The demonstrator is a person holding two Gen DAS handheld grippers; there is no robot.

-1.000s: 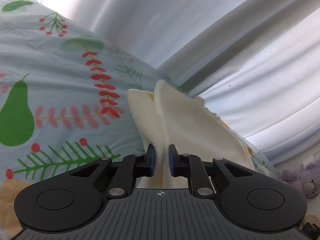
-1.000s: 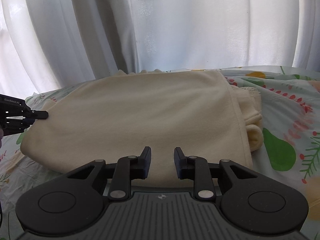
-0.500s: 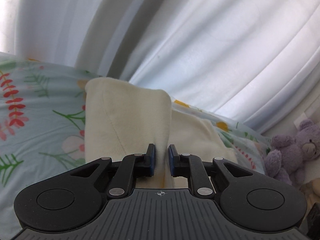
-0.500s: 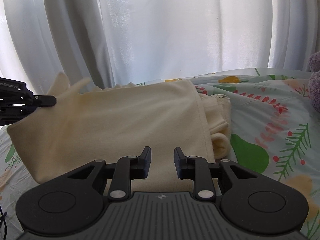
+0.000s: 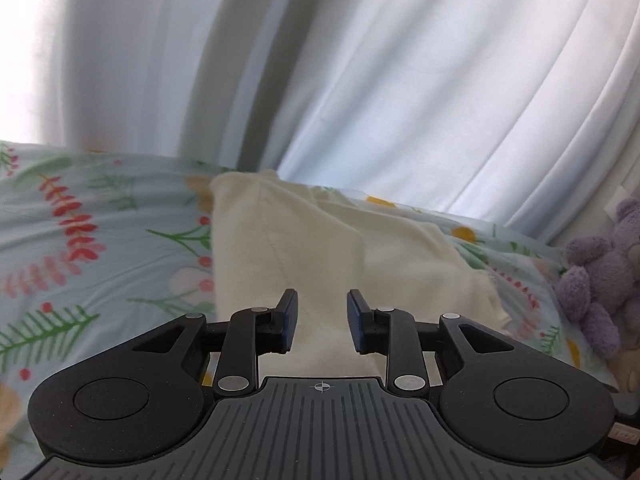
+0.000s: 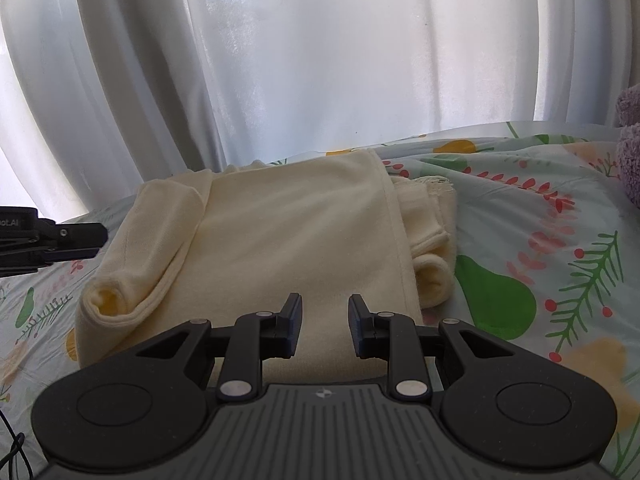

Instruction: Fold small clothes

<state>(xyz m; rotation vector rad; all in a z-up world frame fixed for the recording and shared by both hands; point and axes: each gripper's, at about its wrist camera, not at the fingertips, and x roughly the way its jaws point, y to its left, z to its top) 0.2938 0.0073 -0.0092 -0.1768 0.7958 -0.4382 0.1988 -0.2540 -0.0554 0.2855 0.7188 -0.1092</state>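
Tools apart, cloth on bed

Your left tool (image 5: 321,322) gapes with nothing between its pads, over the cream garment (image 6: 288,240) lying folded on the patterned bedsheet (image 6: 540,216). Your right tool (image 6: 324,326) likewise parted, gripping nothing. Purple plush toy (image 5: 600,276) far right.

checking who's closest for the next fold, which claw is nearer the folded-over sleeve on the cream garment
Left. The left claw sits open just beside the sleeve at the cream garment edge. The right claw is open over the garment's near edge, farther from the sleeve.
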